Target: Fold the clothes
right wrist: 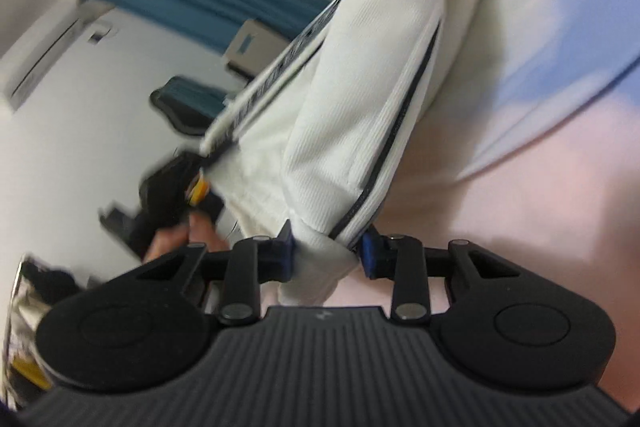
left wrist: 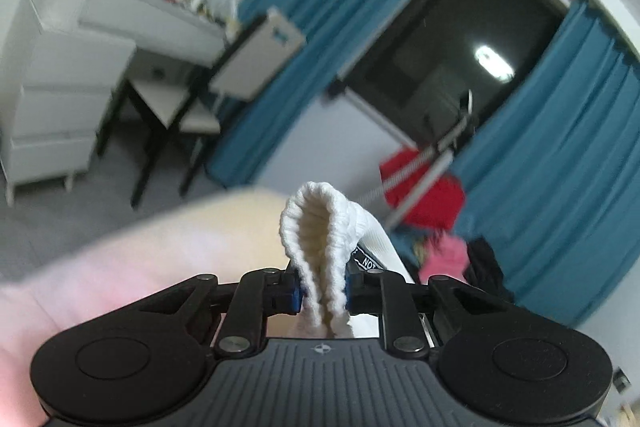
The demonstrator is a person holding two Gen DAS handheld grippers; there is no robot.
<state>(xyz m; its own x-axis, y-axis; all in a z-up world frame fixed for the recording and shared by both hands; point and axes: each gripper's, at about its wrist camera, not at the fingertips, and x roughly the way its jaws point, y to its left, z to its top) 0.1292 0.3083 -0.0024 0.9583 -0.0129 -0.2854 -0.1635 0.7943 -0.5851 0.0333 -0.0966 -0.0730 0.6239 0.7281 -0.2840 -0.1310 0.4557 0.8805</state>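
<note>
My left gripper [left wrist: 322, 293] is shut on the ribbed white cuff [left wrist: 314, 227] of a white garment, which stands up in a loop between the blue pads. A black label shows beside the cuff. My right gripper [right wrist: 327, 253] is shut on another part of the same white garment [right wrist: 360, 99], a ribbed panel with a dark stripe and a patterned band along one edge. The cloth is lifted and stretches away from the right jaws over a pink and blue bed sheet [right wrist: 560, 47]. A hand [right wrist: 176, 239] holding the other gripper shows at the left.
Behind the cuff lies pale pink bedding [left wrist: 140, 267]. Beyond are a white dresser [left wrist: 60, 87], a dark-legged chair [left wrist: 168, 115], teal curtains [left wrist: 560, 167] around a dark window, and a heap of red, pink and black clothes [left wrist: 436, 219] by a drying rack.
</note>
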